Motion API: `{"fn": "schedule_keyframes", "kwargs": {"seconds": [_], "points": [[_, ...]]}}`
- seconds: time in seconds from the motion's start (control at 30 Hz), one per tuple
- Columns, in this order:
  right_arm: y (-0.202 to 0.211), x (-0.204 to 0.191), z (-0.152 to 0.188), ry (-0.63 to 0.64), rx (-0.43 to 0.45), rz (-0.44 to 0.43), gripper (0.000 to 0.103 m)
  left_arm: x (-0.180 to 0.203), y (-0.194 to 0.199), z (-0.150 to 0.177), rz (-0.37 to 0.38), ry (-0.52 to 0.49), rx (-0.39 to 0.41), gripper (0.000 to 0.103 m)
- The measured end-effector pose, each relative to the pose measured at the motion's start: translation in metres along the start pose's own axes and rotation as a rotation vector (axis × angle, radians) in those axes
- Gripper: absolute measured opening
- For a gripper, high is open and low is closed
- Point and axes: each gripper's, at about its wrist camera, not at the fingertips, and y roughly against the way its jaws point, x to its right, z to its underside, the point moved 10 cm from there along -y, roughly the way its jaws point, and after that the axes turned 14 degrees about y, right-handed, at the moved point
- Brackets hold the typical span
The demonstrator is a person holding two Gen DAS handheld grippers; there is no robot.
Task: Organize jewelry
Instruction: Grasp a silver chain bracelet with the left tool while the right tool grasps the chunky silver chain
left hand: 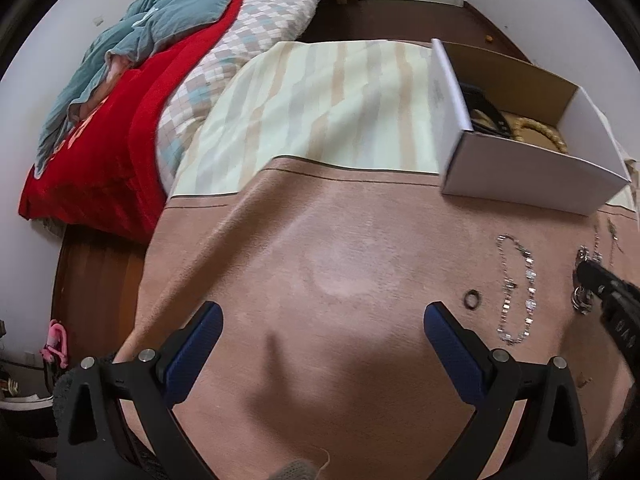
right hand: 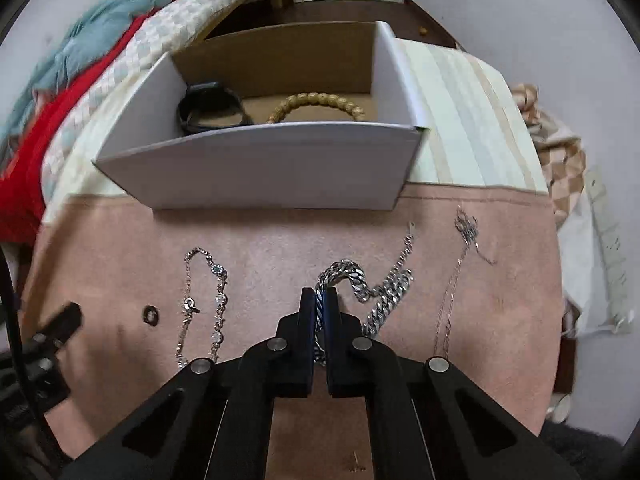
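Silver curb-link metal is showing between the blue pads of the right gripper (right hand: 320, 304), which is clamping a thick silver chain bracelet (right hand: 362, 284) lying on the pink cloth surface (right hand: 280, 232); the rest of that chain is trailing off to the right of the jaws. The left gripper (left hand: 323, 322) is hovering with its jaws spread wide over a bare stretch of the same pink cloth, nothing between them. Left of the gripped chain, a slim silver station bracelet with pale stones (right hand: 204, 300) is lying in a long loop, and a small dark ring (right hand: 151, 314) is sitting just beside it, apart from both. To the right, a thin fine-link silver necklace (right hand: 460, 272) is stretching toward the cloth's right edge. Beyond the jewelry, a strip of open cloth is separating it from the near wall of a white cardboard box (right hand: 264, 168), which is straddling the seam with the pale striped blanket (right hand: 460, 120). Inside the box, a black watch band (right hand: 210, 108) is resting at the left and a tan wooden bead bracelet (right hand: 316, 106) near the middle. Farther left, a red blanket (left hand: 100, 152) is lying on the bed.
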Motion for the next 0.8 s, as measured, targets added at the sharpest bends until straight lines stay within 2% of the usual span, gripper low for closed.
{"fn": "schedule_keyframes", "kwargs": {"seconds": [0.1, 0.23, 0.5, 0.57, 0.6, 0.63, 0.67, 0.7, 0.73, 0.77, 0.8], "points": [[0.020, 0.015, 0.003, -0.082, 0.052, -0.050, 0.004, 0.015, 0.004, 0.006, 0.041, -0.015, -0.007, 0.103], [0.045, 0.029, 0.007, -0.129, 0.094, -0.084, 0.004, 0.040, 0.006, 0.018, 0.085, -0.057, -0.026, 0.103], [0.057, 0.052, 0.022, -0.173, 0.092, -0.079, 0.004, 0.089, -0.005, 0.040, 0.160, -0.138, -0.080, 0.100], [0.056, 0.056, 0.028, -0.187, 0.089, -0.077, 0.004, 0.096, -0.011, 0.043, 0.164, -0.160, -0.093, 0.077], [0.056, 0.058, 0.029, -0.192, 0.088, -0.079, 0.004, 0.102, -0.011, 0.044, 0.191, -0.167, -0.099, 0.073], [0.056, 0.059, 0.031, -0.196, 0.087, -0.079, 0.004, 0.104, -0.010, 0.044, 0.204, -0.171, -0.095, 0.063], [0.056, 0.061, 0.032, -0.200, 0.086, -0.078, 0.004, 0.108, -0.008, 0.042, 0.217, -0.183, -0.078, 0.046], [0.056, 0.061, 0.033, -0.201, 0.087, -0.077, 0.004, 0.112, -0.005, 0.042, 0.238, -0.194, -0.069, 0.035], [0.056, 0.062, 0.033, -0.202, 0.087, -0.078, 0.004, 0.115, -0.004, 0.042, 0.248, -0.199, -0.069, 0.015], [0.057, 0.063, 0.033, -0.203, 0.089, -0.078, 0.004, 0.118, -0.004, 0.042, 0.252, -0.202, -0.075, 0.005], [0.058, 0.062, 0.032, -0.204, 0.092, -0.079, 0.004, 0.120, -0.003, 0.042, 0.272, -0.191, -0.090, 0.005]]}}
